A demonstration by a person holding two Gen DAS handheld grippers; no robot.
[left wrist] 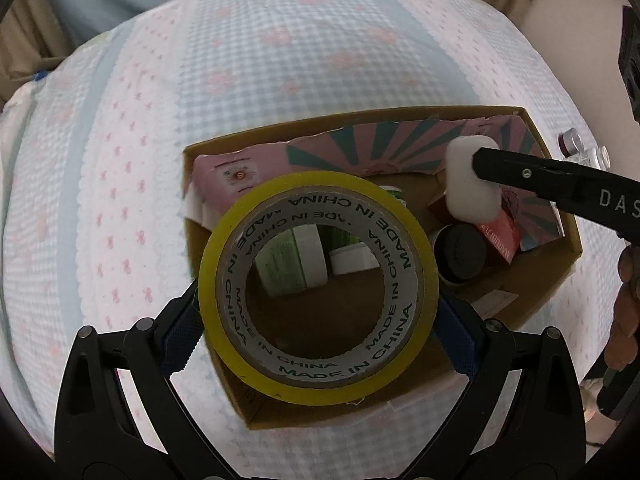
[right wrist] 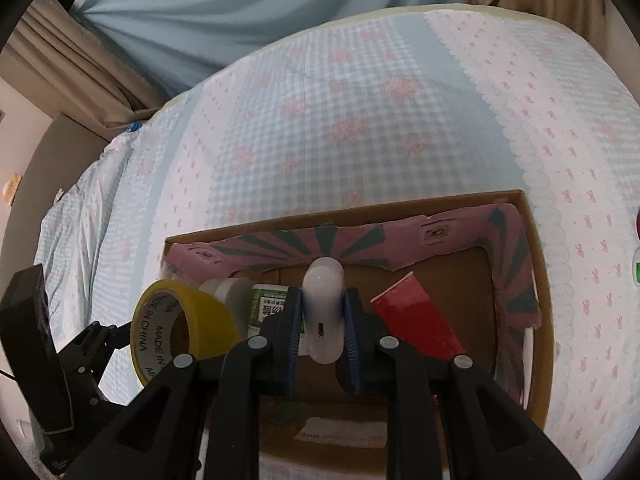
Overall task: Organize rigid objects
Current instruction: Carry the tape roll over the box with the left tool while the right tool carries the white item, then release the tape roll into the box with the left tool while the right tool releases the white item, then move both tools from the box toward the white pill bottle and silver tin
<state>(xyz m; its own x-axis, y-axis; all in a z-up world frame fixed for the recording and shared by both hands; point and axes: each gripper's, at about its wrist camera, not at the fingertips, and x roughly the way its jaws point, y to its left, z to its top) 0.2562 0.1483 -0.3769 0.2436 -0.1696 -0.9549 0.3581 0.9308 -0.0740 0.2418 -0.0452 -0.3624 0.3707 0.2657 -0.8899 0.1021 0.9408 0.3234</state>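
An open cardboard box (left wrist: 560, 264) with pink and teal flaps stands on the bed; it also shows in the right wrist view (right wrist: 540, 320). My left gripper (left wrist: 316, 312) is shut on a yellow tape roll (left wrist: 248, 240) and holds it upright over the box's near left part; the roll also shows in the right wrist view (right wrist: 200, 312). My right gripper (right wrist: 322, 316) is shut on a white oval case (right wrist: 324, 280) above the box's middle. The case (left wrist: 464, 184) shows in the left wrist view too.
Inside the box lie a red carton (right wrist: 416, 320), a green-labelled bottle (right wrist: 266, 308), a white jar (right wrist: 232, 292) and a dark round tub (left wrist: 460, 252). Small bottles (left wrist: 576, 148) lie on the checked bedspread (left wrist: 280, 60) right of the box. Curtains hang behind the bed.
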